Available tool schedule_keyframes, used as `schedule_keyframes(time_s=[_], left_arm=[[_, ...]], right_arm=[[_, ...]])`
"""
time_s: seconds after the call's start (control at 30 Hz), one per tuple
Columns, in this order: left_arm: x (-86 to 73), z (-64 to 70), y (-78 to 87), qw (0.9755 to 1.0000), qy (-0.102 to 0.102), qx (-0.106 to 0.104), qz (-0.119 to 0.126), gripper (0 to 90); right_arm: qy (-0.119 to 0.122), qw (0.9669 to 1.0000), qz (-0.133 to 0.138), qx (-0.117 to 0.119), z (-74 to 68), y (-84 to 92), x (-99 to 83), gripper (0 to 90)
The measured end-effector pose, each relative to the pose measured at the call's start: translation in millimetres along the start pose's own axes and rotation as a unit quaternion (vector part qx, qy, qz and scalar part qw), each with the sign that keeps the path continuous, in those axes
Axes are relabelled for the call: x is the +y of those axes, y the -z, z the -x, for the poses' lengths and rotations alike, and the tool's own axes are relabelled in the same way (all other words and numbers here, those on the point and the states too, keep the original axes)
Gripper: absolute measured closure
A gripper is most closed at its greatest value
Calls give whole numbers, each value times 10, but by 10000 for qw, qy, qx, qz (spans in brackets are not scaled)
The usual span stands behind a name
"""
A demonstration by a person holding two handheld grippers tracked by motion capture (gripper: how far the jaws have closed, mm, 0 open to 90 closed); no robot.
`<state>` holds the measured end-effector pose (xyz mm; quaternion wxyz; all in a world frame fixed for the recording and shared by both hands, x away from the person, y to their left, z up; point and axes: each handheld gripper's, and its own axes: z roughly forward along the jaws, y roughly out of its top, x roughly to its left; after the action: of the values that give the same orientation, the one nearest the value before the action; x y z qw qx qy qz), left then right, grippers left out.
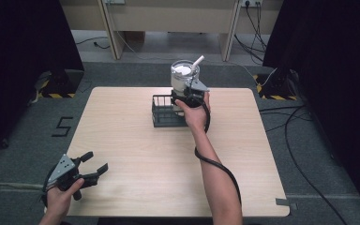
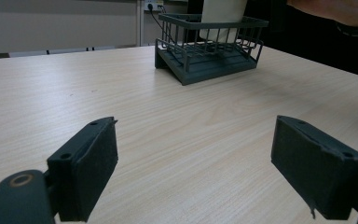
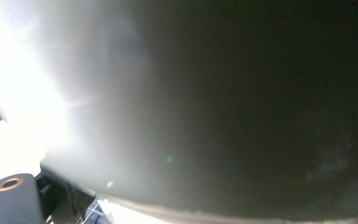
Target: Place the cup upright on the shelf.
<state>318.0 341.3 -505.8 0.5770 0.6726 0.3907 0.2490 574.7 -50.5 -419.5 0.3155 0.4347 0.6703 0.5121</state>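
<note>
A pale cup (image 1: 183, 75) with a white straw (image 1: 198, 62) stands upright over the right end of a black wire basket (image 1: 161, 117) at the table's far middle. My right gripper (image 1: 186, 92) is closed around the cup's near side, and the cup wall (image 3: 191, 102) sits blurred right against the camera in the right gripper view. My left gripper (image 1: 98, 161) rests open at the table's near left corner. From the left gripper view its jaws stand wide apart (image 2: 196, 163) with nothing between them, facing the basket (image 2: 205, 60) and the cup's lower part (image 2: 221, 11).
The wooden table (image 1: 136, 150) is bare between the basket and the near edge. A black cable (image 1: 215, 164) trails along the right forearm. Beyond the table are a grey floor, desk legs (image 1: 115, 37) and loose cables (image 1: 290, 122) at the right.
</note>
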Motion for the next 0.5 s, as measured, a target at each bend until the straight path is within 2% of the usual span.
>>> schedule_keyframes(time_s=[0.5], left_arm=[[2,-1,4,10000,-16,-5,-2,141]], right_arm=[[17,9999,-118,9,-12,-45,-108,113]])
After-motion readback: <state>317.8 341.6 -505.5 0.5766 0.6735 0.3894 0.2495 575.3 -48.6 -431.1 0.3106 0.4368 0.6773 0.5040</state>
